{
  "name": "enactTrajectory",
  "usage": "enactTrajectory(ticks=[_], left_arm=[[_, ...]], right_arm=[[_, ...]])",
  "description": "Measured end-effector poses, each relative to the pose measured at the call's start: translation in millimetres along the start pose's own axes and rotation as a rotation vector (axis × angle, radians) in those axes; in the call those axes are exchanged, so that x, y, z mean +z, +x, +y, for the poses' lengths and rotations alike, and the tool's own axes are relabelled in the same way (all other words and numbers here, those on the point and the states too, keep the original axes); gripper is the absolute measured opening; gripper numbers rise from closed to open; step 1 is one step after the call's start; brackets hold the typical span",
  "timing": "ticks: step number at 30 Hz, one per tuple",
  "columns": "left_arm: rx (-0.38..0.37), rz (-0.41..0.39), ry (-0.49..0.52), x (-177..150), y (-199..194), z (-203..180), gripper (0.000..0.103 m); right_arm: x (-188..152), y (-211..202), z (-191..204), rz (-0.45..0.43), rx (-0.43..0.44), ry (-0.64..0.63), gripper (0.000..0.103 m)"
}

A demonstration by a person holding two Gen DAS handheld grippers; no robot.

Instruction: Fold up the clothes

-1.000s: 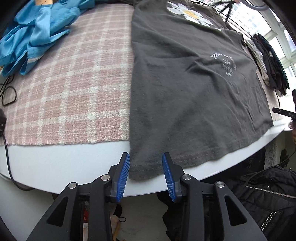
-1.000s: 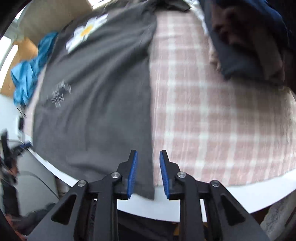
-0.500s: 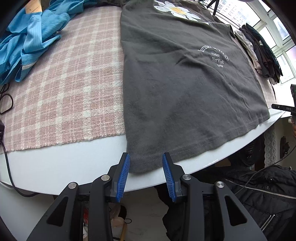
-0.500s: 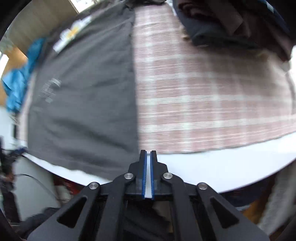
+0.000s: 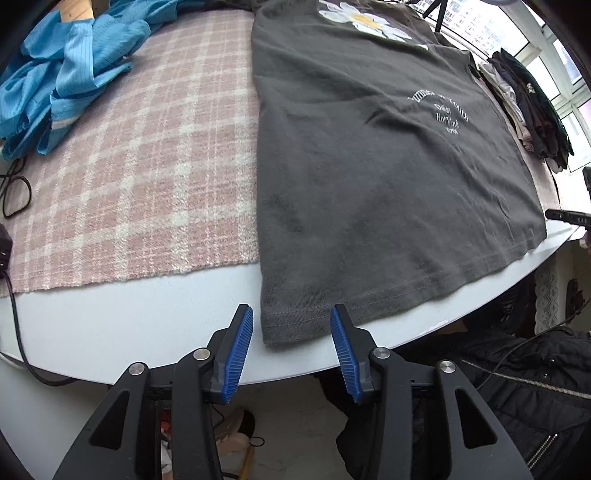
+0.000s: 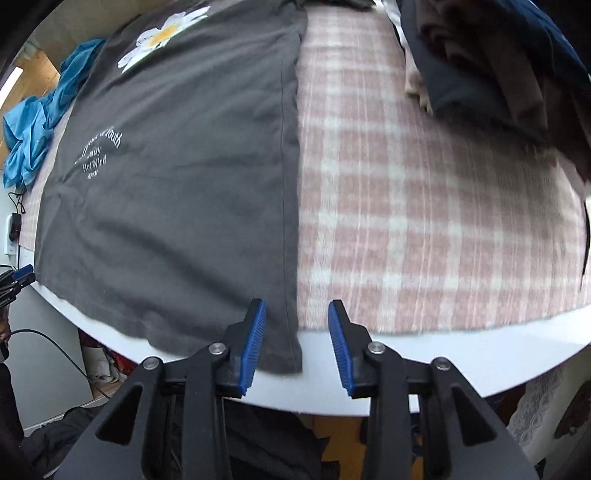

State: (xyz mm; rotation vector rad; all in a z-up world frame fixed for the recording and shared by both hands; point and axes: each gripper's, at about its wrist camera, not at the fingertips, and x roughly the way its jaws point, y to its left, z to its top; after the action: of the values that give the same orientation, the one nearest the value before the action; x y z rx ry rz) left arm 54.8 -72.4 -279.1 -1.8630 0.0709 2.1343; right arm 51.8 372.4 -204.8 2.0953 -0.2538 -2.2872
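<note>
A dark grey cotton T-shirt (image 5: 369, 177) with a white daisy print (image 5: 364, 20) lies flat on a nubby pink-and-cream plaid cloth (image 5: 147, 177), its stitched hem over the smooth white table (image 5: 129, 325) edge. The left gripper (image 5: 291, 349) hangs with its ribbed blue jaws opening astride one hem corner, pads clear of it. The right gripper (image 6: 297, 345) is likewise opening around the other corner, gripping nothing.

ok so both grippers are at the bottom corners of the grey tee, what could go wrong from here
Both jaws are opening, with nothing clamped.

1. The right gripper straddles only the grey t-shirt side edge, so it may pinch one layer.
2. The hem overhangs the white table edge; a weak grip could let it slide off.
3. The left gripper could drag the plaid blanket.
</note>
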Motion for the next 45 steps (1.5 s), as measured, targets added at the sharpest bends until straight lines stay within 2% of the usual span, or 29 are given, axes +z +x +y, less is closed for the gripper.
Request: enactTrajectory(ticks=[4,6,8,9,11,12,14,15,17,18,19,20,22,27,30,33,34,36,37,39,41,43,45], left_arm=[[-0.007,0.010,-0.003,-1,10,-5,0.040],[-0.015,0.003,0.002,0,11,-11,0.032],[-0.032,0.004,-0.001,-1,10,-12,0.011],[-0.040,0.005,-0.003,-2,9,-13,0.008],[-0.045,-0.022,0.000,4,1,-17,0.006],[-0.031,-0.037,0.008,5,-5,-19,0.006],[0.005,-0.081,0.018,17,-38,-22,0.005],[0.007,-0.120,0.014,29,-65,-29,0.005],[0.013,-0.158,0.051,34,-95,-34,0.003],[0.016,-0.177,0.071,36,-110,-37,0.003],[0.019,-0.195,0.090,38,-125,-39,0.003],[-0.006,-0.168,0.112,39,-113,-43,0.003],[0.006,-0.099,0.168,31,-88,-54,0.003],[0.018,0.033,0.175,23,-28,-52,0.003],[0.017,0.096,0.193,24,-10,-49,0.005],[0.011,0.112,0.173,26,-17,-37,0.009],[0.006,0.108,0.163,27,-23,-31,0.011],[0.043,0.084,0.142,37,-36,-19,0.017],[0.069,0.068,0.132,44,-42,-14,0.018],[0.102,0.044,0.092,62,-49,-7,0.018],[0.115,0.018,0.071,81,-54,-8,0.018],[0.137,-0.004,0.070,96,-56,-14,0.018],[0.136,-0.019,0.051,106,-60,-19,0.018]], right_arm=[[-11,9,7,0.027,0.007,-0.009,0.035],[-14,13,11,0.038,0.018,-0.015,0.035],[-17,13,15,0.024,0.011,-0.031,0.035],[-18,13,17,0.016,0.015,-0.035,0.028],[-18,14,23,0.003,0.046,-0.032,0.007],[-15,9,23,-0.009,0.069,-0.026,0.006],[-10,-13,22,-0.063,0.105,-0.016,0.006],[-7,-34,18,-0.120,0.124,-0.003,0.006],[-14,-74,-6,-0.240,0.192,0.067,0.006],[-24,-83,-22,-0.272,0.209,0.120,0.006],[-32,-78,-32,-0.258,0.207,0.161,0.006],[-38,-65,-39,-0.218,0.196,0.190,0.006],[-48,-38,-49,-0.139,0.177,0.236,0.006],[-50,-9,-36,-0.052,0.143,0.210,0.006],[-41,-4,-30,0.034,0.062,0.140,0.011],[-18,-26,-26,0.018,0.007,0.090,0.021],[-5,-38,-26,-0.016,0.014,0.082,0.024],[30,-63,-27,-0.114,0.066,0.081,0.042],[50,-73,-30,-0.167,0.097,0.091,0.046],[113,-75,-21,-0.254,0.113,0.091,0.053],[176,-69,-10,-0.321,0.108,0.093,0.054],[229,-53,-9,-0.338,0.084,0.123,0.054],[277,-37,-27,-0.323,0.069,0.189,0.054]])
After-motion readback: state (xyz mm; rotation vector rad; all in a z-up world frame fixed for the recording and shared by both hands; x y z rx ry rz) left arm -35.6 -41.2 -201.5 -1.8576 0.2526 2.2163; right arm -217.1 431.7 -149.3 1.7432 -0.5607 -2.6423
